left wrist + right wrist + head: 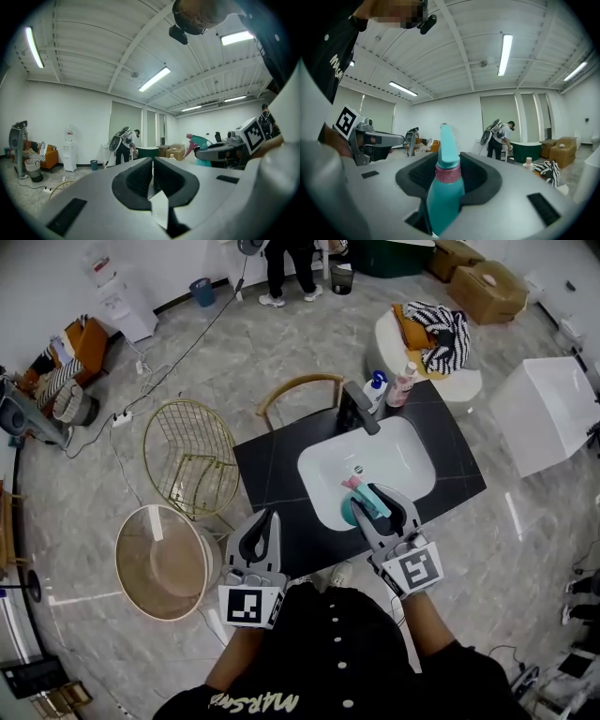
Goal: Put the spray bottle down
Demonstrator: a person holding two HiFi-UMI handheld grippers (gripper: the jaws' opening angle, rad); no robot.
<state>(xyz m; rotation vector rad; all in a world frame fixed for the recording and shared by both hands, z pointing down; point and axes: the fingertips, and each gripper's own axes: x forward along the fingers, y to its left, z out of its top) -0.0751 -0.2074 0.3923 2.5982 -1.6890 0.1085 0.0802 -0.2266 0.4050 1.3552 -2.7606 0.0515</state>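
Grey marbled flooring surrounds a dark matte worktop (pixel 272 474) with a glossy white, rounded basin (pixel 323 465) at frame centre. Over the basin's lower edge, a smooth teal plastic spray bottle (pixel 352 512), ringed by a glittery pink collar, is clamped in the right tool (pixel 377 501). The left tool (pixel 264 519) is pressed closed, empty.
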